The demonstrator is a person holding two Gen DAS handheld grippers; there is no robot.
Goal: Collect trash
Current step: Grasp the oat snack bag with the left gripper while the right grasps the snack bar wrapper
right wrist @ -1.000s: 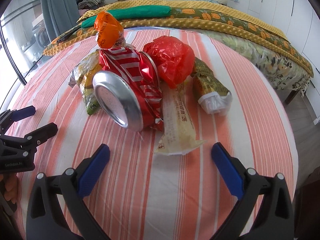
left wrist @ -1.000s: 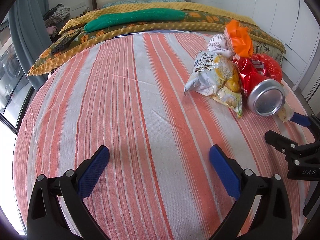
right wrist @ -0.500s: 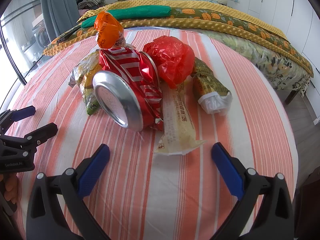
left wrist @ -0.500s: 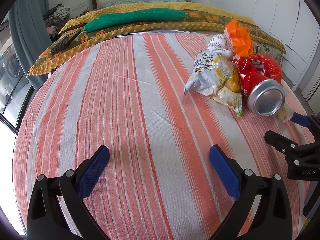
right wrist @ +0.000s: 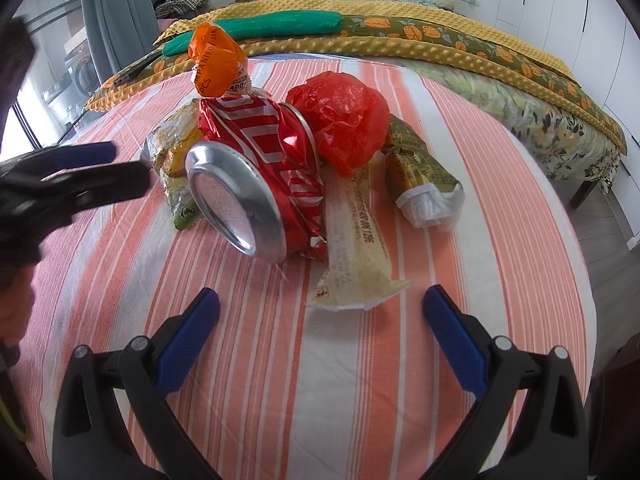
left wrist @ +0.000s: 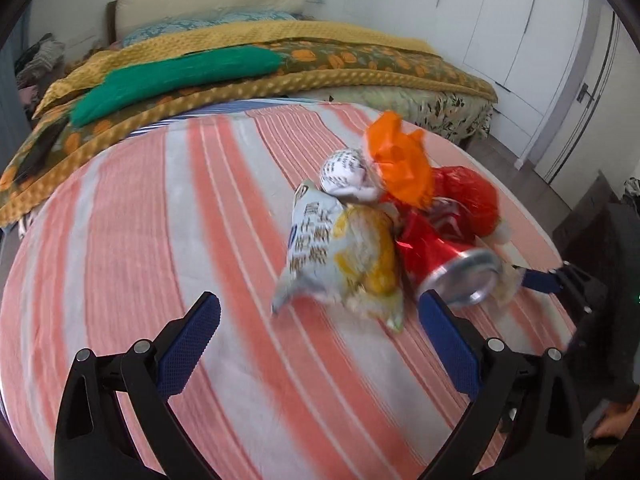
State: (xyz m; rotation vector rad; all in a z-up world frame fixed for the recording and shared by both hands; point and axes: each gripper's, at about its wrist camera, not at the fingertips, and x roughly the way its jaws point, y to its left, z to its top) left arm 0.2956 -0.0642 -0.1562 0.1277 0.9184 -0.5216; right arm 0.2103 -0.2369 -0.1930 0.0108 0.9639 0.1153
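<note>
Left gripper agape beside chip bag, striped tablecloth leftward.

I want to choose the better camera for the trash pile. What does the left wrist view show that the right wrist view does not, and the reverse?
Only the left wrist view shows the white crumpled paper ball and the printed front of the chip bag. Only the right wrist view shows the long beige wrapper and the olive wrapper behind the pile. Both show the red can, the orange bag, the red bag and the striped cloth. The left gripper and the right gripper are both open.
</note>
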